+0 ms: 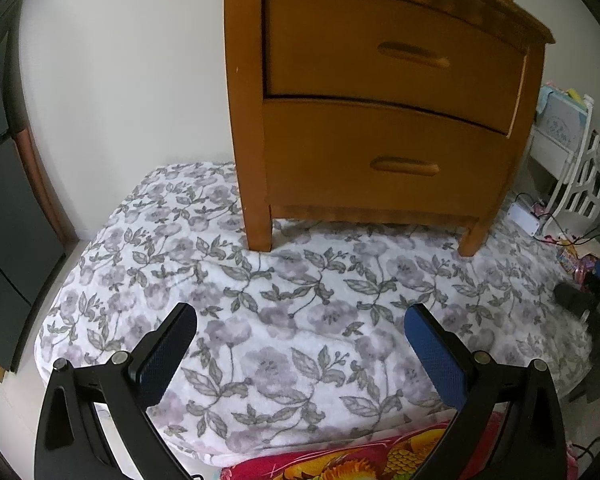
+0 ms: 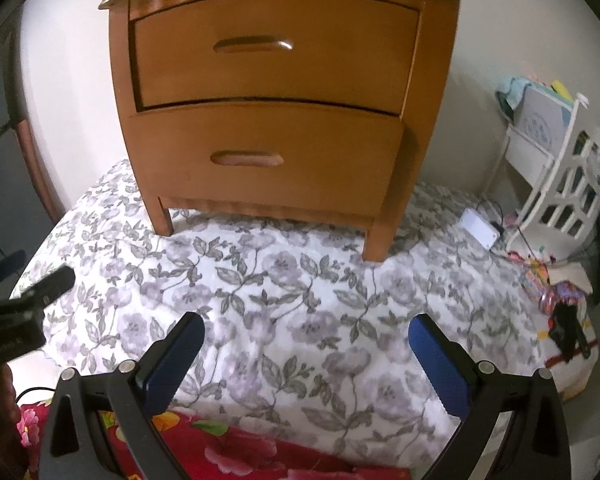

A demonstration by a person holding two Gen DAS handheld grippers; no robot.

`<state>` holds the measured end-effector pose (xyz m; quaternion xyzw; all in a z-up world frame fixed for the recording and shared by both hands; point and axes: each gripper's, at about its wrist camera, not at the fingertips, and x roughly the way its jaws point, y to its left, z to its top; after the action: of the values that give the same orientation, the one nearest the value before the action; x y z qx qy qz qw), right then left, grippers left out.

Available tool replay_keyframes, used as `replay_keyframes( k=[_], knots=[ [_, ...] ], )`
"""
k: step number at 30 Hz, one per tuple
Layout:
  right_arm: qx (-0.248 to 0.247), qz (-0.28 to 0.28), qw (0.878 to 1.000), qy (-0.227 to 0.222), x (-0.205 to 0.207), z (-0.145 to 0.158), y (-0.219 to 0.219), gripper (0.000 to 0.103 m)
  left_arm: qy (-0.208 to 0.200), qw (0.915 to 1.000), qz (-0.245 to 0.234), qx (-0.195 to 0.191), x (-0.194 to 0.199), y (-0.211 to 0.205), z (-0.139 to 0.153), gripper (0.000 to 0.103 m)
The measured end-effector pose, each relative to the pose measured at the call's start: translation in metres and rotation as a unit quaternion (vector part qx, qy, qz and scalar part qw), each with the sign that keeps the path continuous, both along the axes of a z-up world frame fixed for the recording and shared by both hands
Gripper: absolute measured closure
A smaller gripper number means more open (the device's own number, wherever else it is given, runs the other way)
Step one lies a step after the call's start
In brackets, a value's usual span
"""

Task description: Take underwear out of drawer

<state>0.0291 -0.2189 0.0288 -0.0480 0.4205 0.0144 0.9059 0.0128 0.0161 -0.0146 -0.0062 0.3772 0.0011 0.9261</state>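
Note:
A brown wooden nightstand [image 1: 380, 92] [image 2: 276, 92] with two drawers stands on a floral blanket. Both the upper drawer [image 1: 392, 52] [image 2: 276, 48] and the lower drawer [image 1: 384, 160] [image 2: 264, 156] are shut, each with a recessed oval handle. No underwear shows in either view. My left gripper [image 1: 302, 318] hovers open above the blanket, well short of the nightstand. My right gripper [image 2: 306, 330] is likewise open and empty over the blanket. The left gripper's body [image 2: 28, 300] shows at the left edge of the right wrist view.
The grey-and-white floral blanket [image 1: 300, 300] [image 2: 300, 280] covers the surface in front. A red patterned cloth [image 2: 240, 452] lies at the near edge. A white rack [image 2: 560, 184], a white box with cables [image 2: 480, 226] and clutter sit to the right. A dark cabinet [image 1: 4, 200] stands left.

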Motion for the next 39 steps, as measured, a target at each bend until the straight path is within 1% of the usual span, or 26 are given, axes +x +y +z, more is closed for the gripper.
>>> replay_keyframes(
  k=[5,9,11,13,16,21,26,34,39],
  knots=[
    [-0.023,0.030,0.999,-0.010,0.029,0.013,0.002,0.000,0.020,0.9997,0.013,-0.003,0.010,0.006,-0.010,0.000],
    [-0.035,0.052,0.998,-0.015,0.067,0.027,0.003,0.000,0.038,0.9987,0.034,-0.007,0.017,0.012,-0.018,0.000],
    [-0.047,0.066,0.996,-0.027,0.088,0.035,0.007,0.000,0.045,0.9981,0.042,-0.002,0.020,0.012,-0.021,0.000],
    [-0.076,0.088,0.992,-0.039,0.114,0.039,0.015,0.000,0.048,0.9978,0.046,0.007,0.020,0.011,-0.023,0.000],
    [-0.115,0.118,0.985,-0.048,0.143,0.040,0.030,0.000,0.051,0.9976,0.043,0.018,0.022,0.007,-0.025,0.000],
    [-0.152,0.182,0.970,-0.045,0.179,0.028,0.057,0.000,0.058,0.9974,0.033,0.025,0.025,0.003,-0.027,0.000],
    [-0.185,0.218,0.958,-0.027,0.201,0.012,0.073,0.001,0.054,0.9978,0.027,0.027,0.025,0.001,-0.027,0.000],
    [-0.210,0.234,0.949,-0.012,0.224,-0.004,0.084,0.001,0.057,0.9980,0.015,0.021,0.027,0.000,-0.027,0.000],
    [-0.215,0.248,0.945,0.011,0.231,-0.014,0.088,0.001,0.061,0.9980,0.013,0.013,0.028,0.003,-0.029,0.000]
  ],
)
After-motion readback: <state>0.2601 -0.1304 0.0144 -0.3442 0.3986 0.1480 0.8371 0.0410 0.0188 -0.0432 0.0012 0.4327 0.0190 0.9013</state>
